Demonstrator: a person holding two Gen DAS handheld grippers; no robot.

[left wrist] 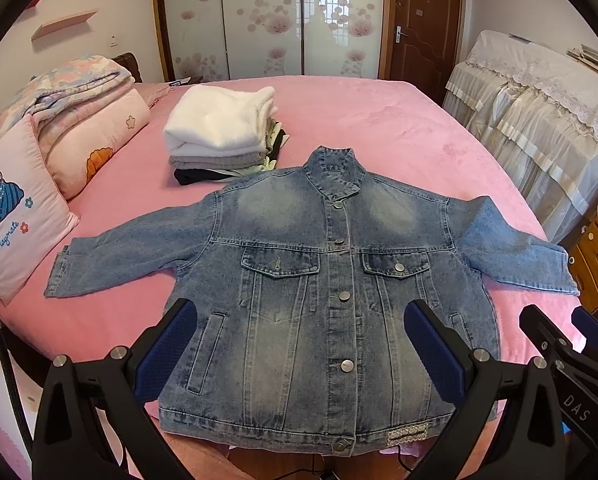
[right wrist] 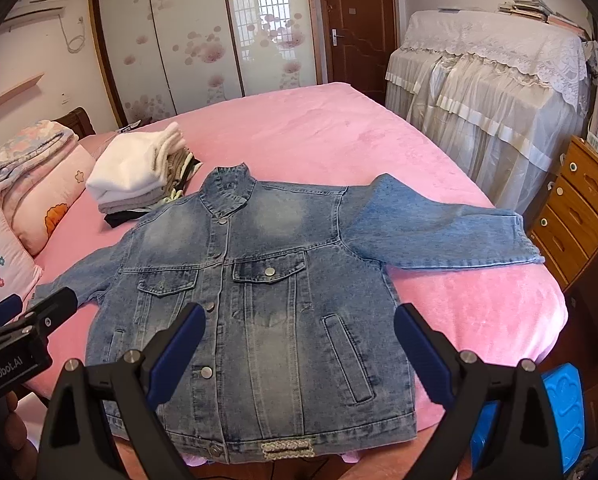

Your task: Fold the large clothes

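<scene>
Left wrist view
Jacket position: the denim jacket (left wrist: 331, 280) is lying face up and buttoned on the pink bed (left wrist: 379, 120), collar pointing away from you, both sleeves spread out sideways.
Left gripper: your left gripper (left wrist: 299, 344) is hovering above the hem with its fingers spread wide, holding nothing.
Sleeve risk: the left sleeve (left wrist: 131, 256) is reaching toward the pillow (left wrist: 19, 216); if you are pinching one layer only, the cuff is likely sagging and folding crooked.
Stack risk: the folded pile (left wrist: 223, 132) is sitting just beyond the shoulder, so a wide sweep is risking knocking it.

Right wrist view
Right gripper: your right gripper (right wrist: 299, 344) is also hanging wide apart over the jacket's lower front, empty.
Edge risk: the right sleeve (right wrist: 443, 228) is lying near the bed's edge; a loose grip is probably letting it slide off.
Fabric risk: stiff denim is tending to spring back open unless you are pressing each crease.
</scene>
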